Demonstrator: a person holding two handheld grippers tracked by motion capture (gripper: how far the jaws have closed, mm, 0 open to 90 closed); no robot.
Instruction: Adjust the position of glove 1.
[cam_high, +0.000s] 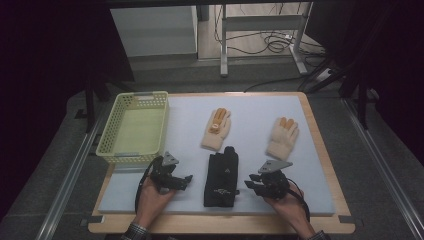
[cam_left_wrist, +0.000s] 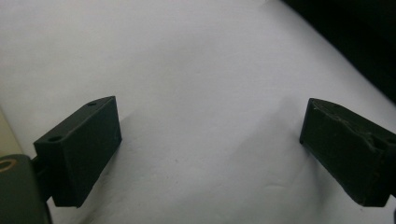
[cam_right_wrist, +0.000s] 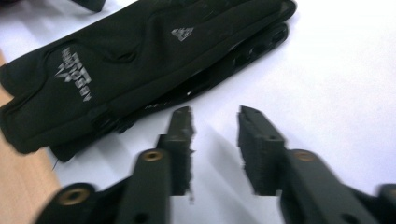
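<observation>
Flat black fabric gloves (cam_high: 221, 176) with grey logo, near centre of the tabletop (cam_high: 260, 107), between both tongs, left tongs (cam_high: 186, 178) spread wide over bare foam, right tongs (cam_high: 248, 185) narrowly parted, empty, just right of the gloves.

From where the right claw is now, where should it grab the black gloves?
Probably the cuff end of the black gloves, coming in from their right side: they lie flat and stacked, and that edge faces the right claw, whose jaws stand slightly apart.

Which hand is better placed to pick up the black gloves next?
The right. The right gripper points at the black gloves, jaws slightly apart with nothing between them, close beside the gloves. The left gripper faces only the bare mat.
</observation>
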